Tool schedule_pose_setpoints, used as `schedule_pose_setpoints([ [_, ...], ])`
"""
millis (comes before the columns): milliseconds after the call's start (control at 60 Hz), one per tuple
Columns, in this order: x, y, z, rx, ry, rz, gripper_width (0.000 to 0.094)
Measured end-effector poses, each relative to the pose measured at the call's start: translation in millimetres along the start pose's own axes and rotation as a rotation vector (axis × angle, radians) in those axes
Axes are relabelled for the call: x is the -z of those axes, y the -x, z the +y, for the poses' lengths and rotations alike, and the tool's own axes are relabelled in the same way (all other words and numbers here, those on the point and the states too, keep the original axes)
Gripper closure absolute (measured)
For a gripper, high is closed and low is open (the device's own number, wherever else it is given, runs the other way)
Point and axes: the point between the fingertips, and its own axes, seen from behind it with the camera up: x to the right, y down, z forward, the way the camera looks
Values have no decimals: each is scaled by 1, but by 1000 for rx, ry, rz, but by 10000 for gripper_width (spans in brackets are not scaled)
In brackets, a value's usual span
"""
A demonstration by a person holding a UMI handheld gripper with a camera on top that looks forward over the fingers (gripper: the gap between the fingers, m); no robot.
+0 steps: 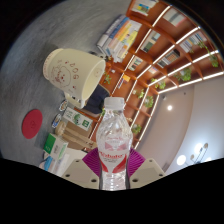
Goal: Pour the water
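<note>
You held gripper (115, 172) shut tight on water bottle (115, 140), tipped toward cream cup (75, 72), ready for pouring.

bottle (115, 140) base cut off below claw (115, 172); shelf (160, 50) items too small to ID; label text unreadable.
</note>
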Motion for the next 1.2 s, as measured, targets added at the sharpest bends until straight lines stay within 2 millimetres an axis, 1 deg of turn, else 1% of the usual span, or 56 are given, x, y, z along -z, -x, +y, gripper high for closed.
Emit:
schedule_pose_setpoints([
  [100, -12, -1, -15, 150, -18, 5, 610],
  [150, -14, -2, -20, 216, -18, 14, 611],
  [217, -18, -1, -26, 266, -19, 20, 607],
  [400, -22, 3, -32, 307, -17, 17, 605],
  [483, -20, 6, -32, 262, -16, 10, 607],
  [517, -19, 6, -30, 216, -18, 3, 607],
  [550, -17, 6, -29, 156, -26, -1, 606],
  [617, -11, 11, -21, 3, -12, -34, 606],
  [700, -5, 19, -8, -270, -4, -98, 608],
  [750, 2, 21, -5, -453, 7, -115, 605],
  [767, 2, 24, -1, -522, 3, -126, 606],
  [800, 6, 26, 4, -655, 9, -144, 589],
  [867, 12, 33, 0, -912, -13, -197, 588],
  [883, 12, 37, -8, -970, -11, -202, 588],
  [917, 15, 41, 0, -1077, -26, -227, 588],
  [967, 16, 47, -2, -1231, -42, -259, 588],
  [1000, 16, 49, -7, -1337, -50, -282, 588],
  [1017, 14, 53, -19, -1388, -49, -290, 588],
  [1033, 14, 57, -16, -1439, -60, -305, 588],
  [1067, 12, 62, -24, -1536, -65, -326, 587],
  [1083, 11, 64, -18, -1577, -70, -326, 587],
  [1100, 8, 65, -22, -1613, -69, -323, 587],
  [1133, 5, 68, -22, -1676, -76, -322, 587],
  [1150, 5, 69, -27, -1705, -71, -317, 587],
  [1167, 4, 73, -17, -1733, -73, -313, 587],
  [1200, 1, 77, -15, -1782, -70, -305, 588],
])
